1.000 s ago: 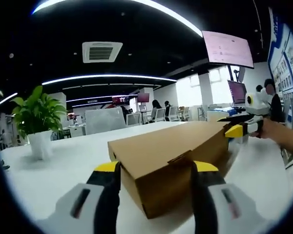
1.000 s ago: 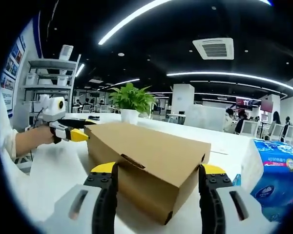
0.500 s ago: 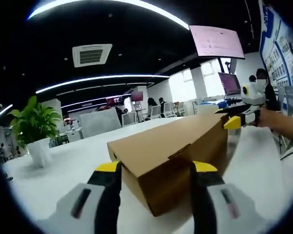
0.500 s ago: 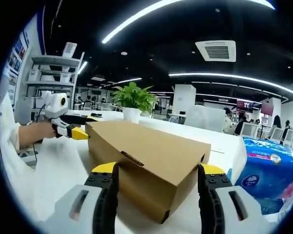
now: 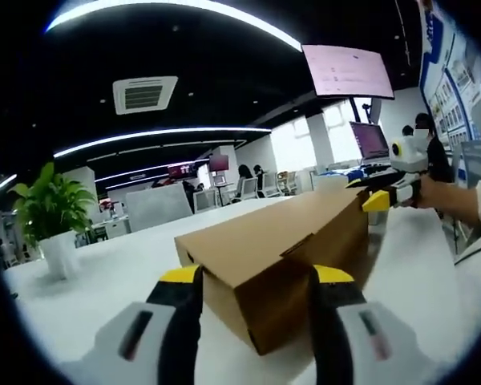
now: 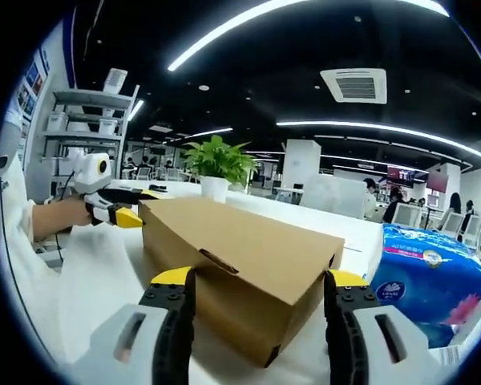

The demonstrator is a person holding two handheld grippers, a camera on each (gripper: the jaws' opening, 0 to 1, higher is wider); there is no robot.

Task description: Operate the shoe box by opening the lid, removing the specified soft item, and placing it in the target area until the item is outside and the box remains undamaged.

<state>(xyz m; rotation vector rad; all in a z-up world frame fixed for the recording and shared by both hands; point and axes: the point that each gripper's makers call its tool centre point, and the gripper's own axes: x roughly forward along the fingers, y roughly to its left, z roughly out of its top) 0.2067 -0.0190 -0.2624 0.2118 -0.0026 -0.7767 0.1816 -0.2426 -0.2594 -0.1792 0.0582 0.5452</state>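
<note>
Little is changed in the scene itself; what is shifted is mostly the framing. In the left gripper view the potted plant (image 5: 48,210) is carried further toward the left edge than a second ago, and the shoe box (image 5: 276,265) is seen slightly closer at lower centre, which is read as camera motion rather than a move of the box. In the right gripper view a blue tissue pack (image 6: 423,282) is brought much more fully into the right of the frame than it was a second ago.

Going left to right in the left gripper view: the white worktop (image 5: 88,297) is seen at lower left, then the closed cardboard box at centre, straddled by the left tool (image 5: 255,277), whose jaws are spread wide either side of the near corner with nothing held between them. At the right of the frame the right tool (image 5: 377,200) is seen by the far end of the box; whether contact is made cannot be told.

In the right gripper view the left tool's yellow tip is seen at the left, by the far end of the box lid (image 6: 240,241). The right tool (image 6: 258,282) at lower centre is likewise spread wide around the near corner, gripping nothing.

The lid is judged not yet lifted, so the opening step is judged still ahead and the soft item is hidden inside, if it is there at all.
</note>
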